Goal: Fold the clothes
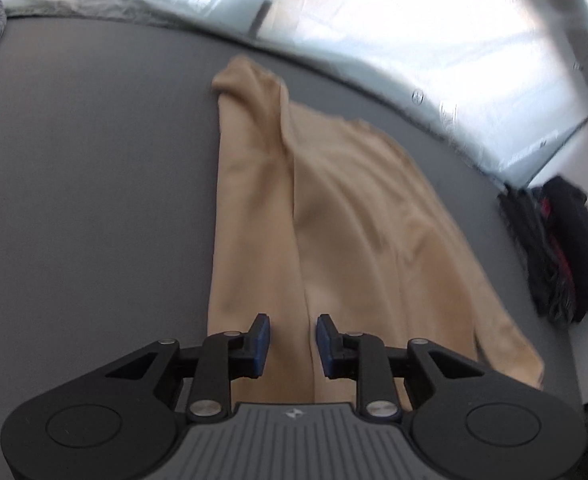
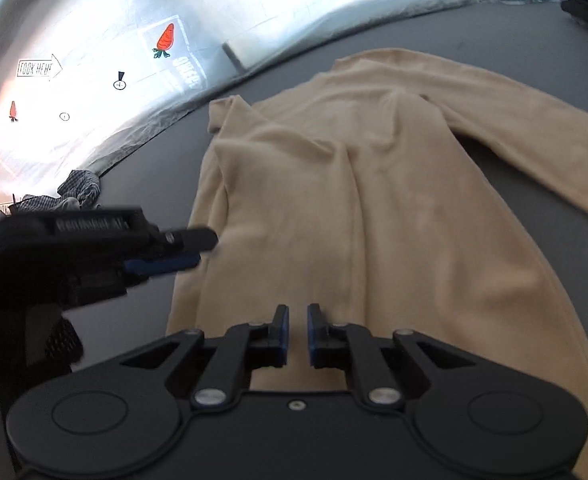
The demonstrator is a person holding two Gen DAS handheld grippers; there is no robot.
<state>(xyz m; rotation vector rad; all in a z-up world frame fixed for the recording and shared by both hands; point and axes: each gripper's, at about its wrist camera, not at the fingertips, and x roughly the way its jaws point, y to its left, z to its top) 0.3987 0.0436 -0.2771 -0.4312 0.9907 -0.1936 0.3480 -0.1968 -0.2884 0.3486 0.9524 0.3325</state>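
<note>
Fingers of the left gripper (image 1: 293, 338) stand apart with a plain gap between the blue pads (image 1: 262, 340), and nothing is pinched there; the tan cloth lies flat below them. The last two readings match, so the jaws are parted and at rest. The right gripper (image 2: 297, 334) shows a narrow slot between its pads (image 2: 282, 334), with no cloth caught in it as far as the view shows; it is nearly closed and empty.

Both tools tilt steeply down over the near hem of the tan sweater (image 2: 333, 200), which lies on the dark grey table (image 1: 94, 200). In the right view the left gripper (image 2: 182, 254) reaches in from the left, its fingers level above the sweater's left edge.

The sweater's long axis runs away from the cameras, hem near, neck end far. One side is folded in along a lengthwise crease (image 1: 294, 200). One sleeve (image 2: 513, 120) stretches out to the right, away from the body.

Farther out, a dark heap of clothes (image 1: 553, 248) sits at the table's right edge, and a checked cloth (image 2: 80, 190) lies at the left. A bright white sheet with carrot pictures (image 2: 165, 40) borders the far side.
</note>
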